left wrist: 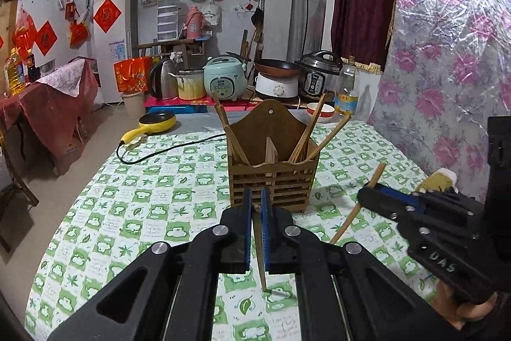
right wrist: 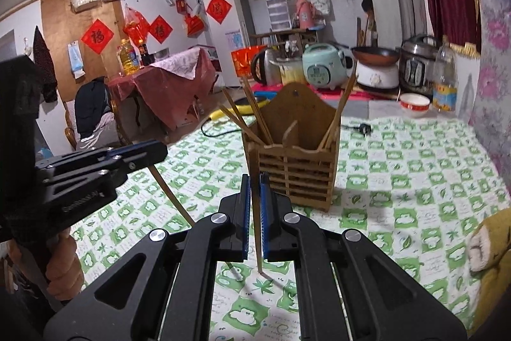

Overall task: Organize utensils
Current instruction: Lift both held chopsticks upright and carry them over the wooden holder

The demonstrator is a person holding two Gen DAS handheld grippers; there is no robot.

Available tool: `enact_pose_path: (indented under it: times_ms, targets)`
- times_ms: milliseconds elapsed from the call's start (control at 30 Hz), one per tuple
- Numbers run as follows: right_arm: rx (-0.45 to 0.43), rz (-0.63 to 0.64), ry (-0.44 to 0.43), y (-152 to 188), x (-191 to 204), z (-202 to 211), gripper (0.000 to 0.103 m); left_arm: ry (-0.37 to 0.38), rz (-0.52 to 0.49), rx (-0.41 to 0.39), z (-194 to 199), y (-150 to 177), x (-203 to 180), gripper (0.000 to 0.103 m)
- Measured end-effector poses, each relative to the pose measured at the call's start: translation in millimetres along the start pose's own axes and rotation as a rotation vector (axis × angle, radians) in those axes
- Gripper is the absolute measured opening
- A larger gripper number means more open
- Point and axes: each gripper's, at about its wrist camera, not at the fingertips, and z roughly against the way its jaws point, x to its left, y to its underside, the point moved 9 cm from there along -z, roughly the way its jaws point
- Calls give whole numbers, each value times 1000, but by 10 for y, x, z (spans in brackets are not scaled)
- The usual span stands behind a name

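Observation:
A brown slatted wooden utensil holder (left wrist: 273, 178) stands upright on the green-checked tablecloth, with several chopsticks leaning in its compartments; it also shows in the right wrist view (right wrist: 295, 171). My left gripper (left wrist: 256, 197) is shut on a chopstick (left wrist: 260, 261) that stands nearly upright, its tip on the cloth, just in front of the holder. My right gripper (right wrist: 255, 184) is shut on another chopstick (right wrist: 257, 242), also nearly upright with its tip on the cloth. Each gripper appears in the other's view, the right one (left wrist: 367, 192) holding its chopstick (left wrist: 354, 213), the left one (right wrist: 156, 149) holding its own (right wrist: 172, 197).
A yellow electric pan (left wrist: 157, 120) with a black cord (left wrist: 166, 149) lies at the table's far left. A red-rimmed bowl (right wrist: 414, 104) and an oil bottle (right wrist: 444, 82) stand at the far right. Cookers and a kettle line the back. A yellow stuffed toy (right wrist: 488, 248) lies at right.

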Motion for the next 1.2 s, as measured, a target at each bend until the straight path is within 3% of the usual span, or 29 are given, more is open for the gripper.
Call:
enact_pose_path:
  times_ms: [133, 333, 967, 1200]
  targets:
    - [4, -26, -7, 33, -76, -71, 7, 8, 3, 15, -110, 30, -3, 6]
    - [2, -28, 5, 89, -141, -121, 7, 42, 37, 117, -492, 341, -13, 6]
    - [-7, -22, 8, 182, -144, -172, 7, 24, 42, 75, -489, 368, 20, 6]
    - [-67, -15, 30, -154, -174, -1, 6, -22, -23, 0, -338, -76, -42, 6]
